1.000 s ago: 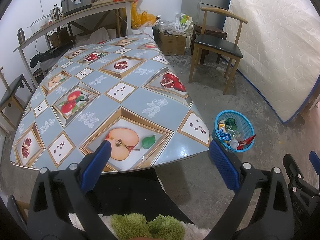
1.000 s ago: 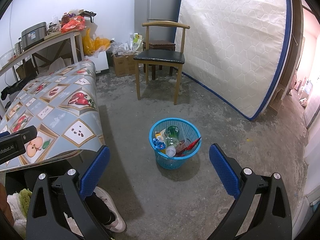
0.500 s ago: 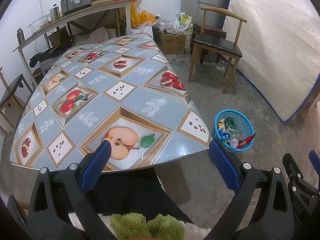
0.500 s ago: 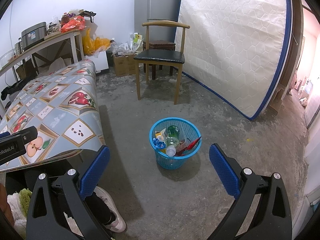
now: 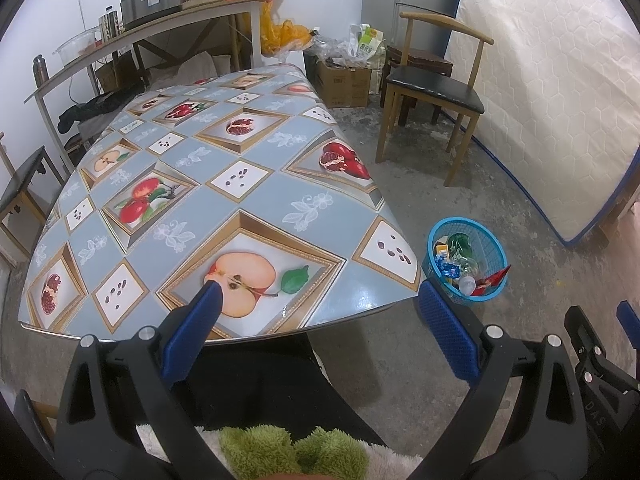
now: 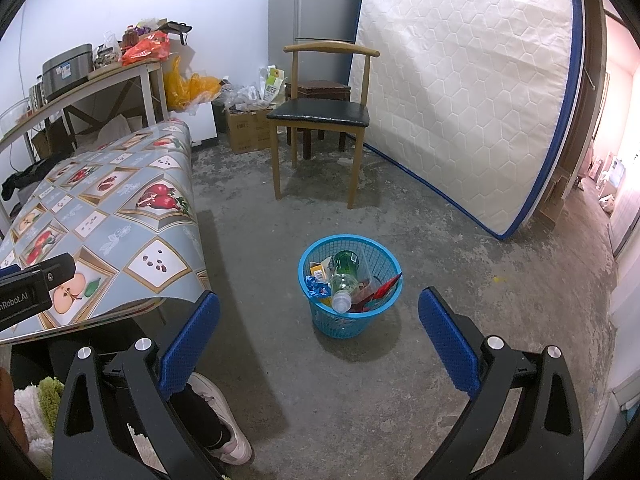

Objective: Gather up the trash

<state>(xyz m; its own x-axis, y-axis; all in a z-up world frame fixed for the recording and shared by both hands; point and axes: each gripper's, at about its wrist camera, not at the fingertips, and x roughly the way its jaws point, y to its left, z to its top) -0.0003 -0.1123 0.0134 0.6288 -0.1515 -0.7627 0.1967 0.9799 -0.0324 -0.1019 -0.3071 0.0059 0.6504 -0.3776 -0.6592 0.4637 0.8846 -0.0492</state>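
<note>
Trash fills the blue basket on the concrete floor, at twelve o'clock from the right gripper, whose jaws stand wide apart and empty. A clear bottle lies on top of the wrappers. The left gripper, jaws likewise apart and empty, hovers over the near edge of the fruit-patterned table; from it the basket sits at two o'clock, beside the table's corner.

I see a white wall and a stained concrete floor. A mattress leans upright beside a grey fridge. A wooden chair stands near a table with fruit-print oilcloth.
</note>
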